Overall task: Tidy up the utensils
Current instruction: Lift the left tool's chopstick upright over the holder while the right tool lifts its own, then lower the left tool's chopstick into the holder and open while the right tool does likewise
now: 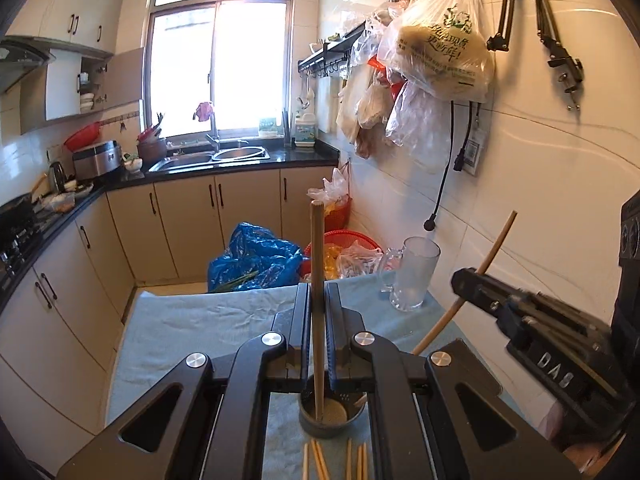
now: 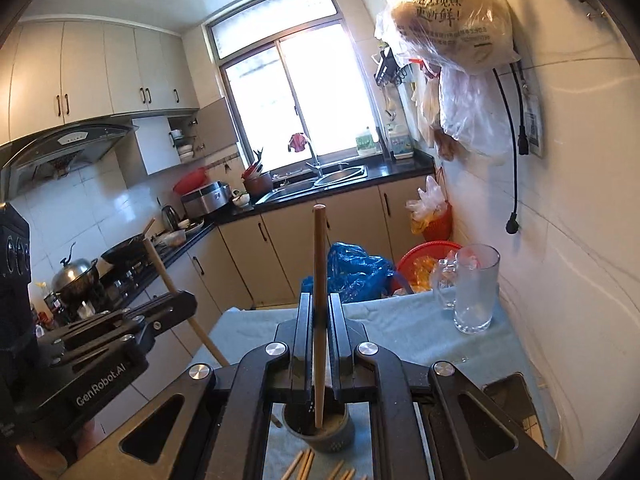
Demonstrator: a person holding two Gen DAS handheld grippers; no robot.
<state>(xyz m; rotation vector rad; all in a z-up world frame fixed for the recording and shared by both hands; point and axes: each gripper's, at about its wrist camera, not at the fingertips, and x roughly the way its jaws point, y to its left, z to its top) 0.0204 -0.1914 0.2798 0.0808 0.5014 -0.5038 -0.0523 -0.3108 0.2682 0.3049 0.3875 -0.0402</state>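
Now each gripper (image 1: 318,300) (image 2: 320,312) pinches one slim wooden chopstick (image 1: 317,264) (image 2: 319,264) upright.

Matt wooden chopstick (image 1: 317,280); clear glass mug (image 1: 414,274); soft blue cloth (image 1: 200,332); glossy wall tiles (image 1: 552,184).

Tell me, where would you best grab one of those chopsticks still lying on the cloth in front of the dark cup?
Probably mid-shaft, coming from straight above. The loose chopsticks lie flat on the blue cloth with little gaps between them, so thin fingers could slip down either side of one. Both the left tool and the right tool are already shut on a chopstick each.
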